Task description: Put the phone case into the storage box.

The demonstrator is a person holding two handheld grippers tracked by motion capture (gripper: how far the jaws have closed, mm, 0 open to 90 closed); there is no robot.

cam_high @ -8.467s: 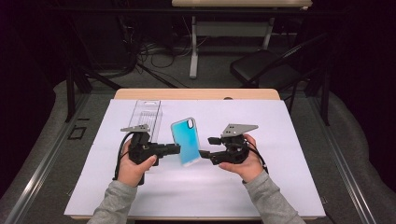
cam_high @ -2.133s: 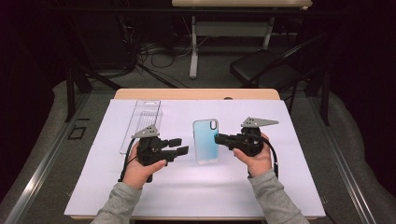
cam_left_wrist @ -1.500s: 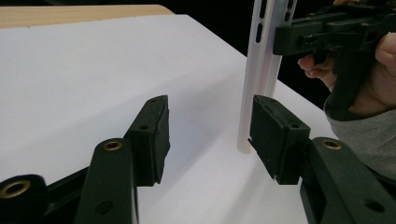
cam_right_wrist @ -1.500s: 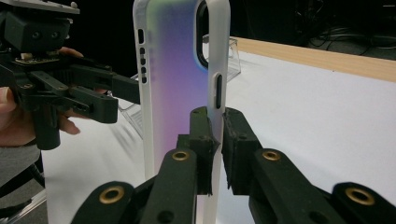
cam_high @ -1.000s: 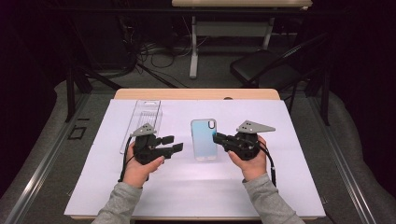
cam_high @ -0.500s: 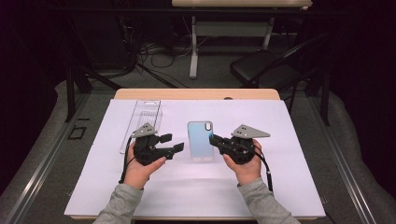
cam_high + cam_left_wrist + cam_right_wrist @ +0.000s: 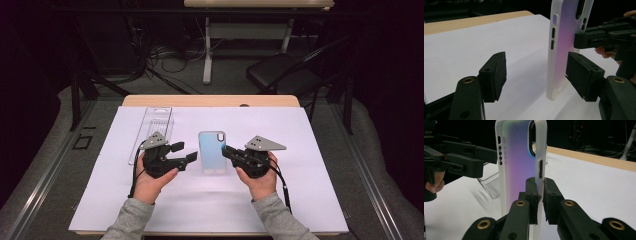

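On the white sheet (image 7: 320, 165) that is covering the table (image 7: 210, 101), a phone case (image 7: 212, 151) is sitting in the middle, between two claws. It is pale blue in the high view, and it is looking white at the edges and purple-blue on its back in the two gripper views. The right claw (image 7: 226, 150) is pinching the right edge of the phone case. In the right gripper view, the right claw (image 7: 539, 195) is squeezed nearly closed on that thin white edge, and the phone case (image 7: 520, 162) is rising straight up in front of the camera. The left claw (image 7: 184, 152) is waiting just beside the left edge of the phone case. Its jaws have just been opening, and now they are standing wide apart. In the left gripper view, the phone case (image 7: 565, 42) is showing at the right, close to the left claw's right finger (image 7: 584, 75), but I cannot tell if they are touching. The other finger (image 7: 494, 75) is well away from it, so the left claw is not squeezing anything. A clear plastic tray (image 7: 152, 131) is lying on the sheet behind the left claw. A person's hands are holding both claws, and grey sleeves (image 7: 131, 224) are coming in from the bottom of the high view.
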